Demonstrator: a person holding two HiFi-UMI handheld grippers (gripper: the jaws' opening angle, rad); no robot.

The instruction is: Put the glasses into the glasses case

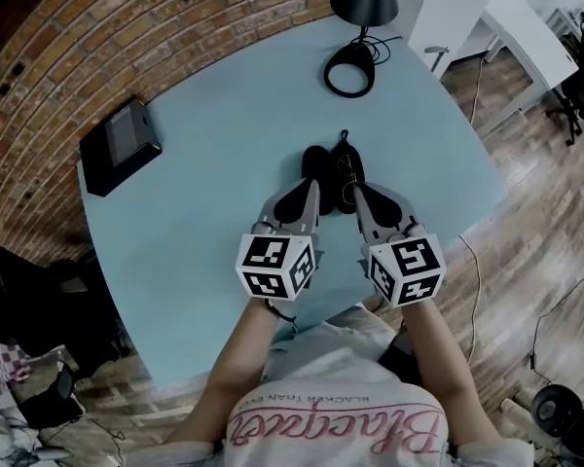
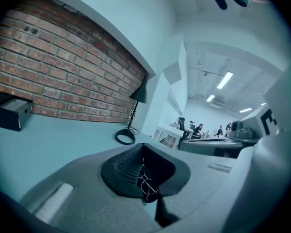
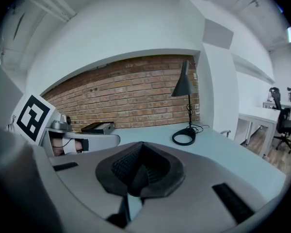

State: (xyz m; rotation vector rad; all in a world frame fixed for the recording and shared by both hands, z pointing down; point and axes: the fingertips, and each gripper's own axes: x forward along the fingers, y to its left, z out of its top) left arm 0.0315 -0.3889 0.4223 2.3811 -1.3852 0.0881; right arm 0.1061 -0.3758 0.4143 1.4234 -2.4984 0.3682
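Nearest the head camera, a person's shirt sits below two marker cubes, and beyond the jaw tips the dark glasses case lies on the pale blue table. What that view leaves faint, the gripper views make plain: the left gripper has its jaws closed on the thin wire glasses, and the right gripper has its jaws drawn together on a dark fold of the case.

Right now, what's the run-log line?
left gripper: shut on glasses | right gripper: shut, nothing seen between | glasses case: on table, ahead of both
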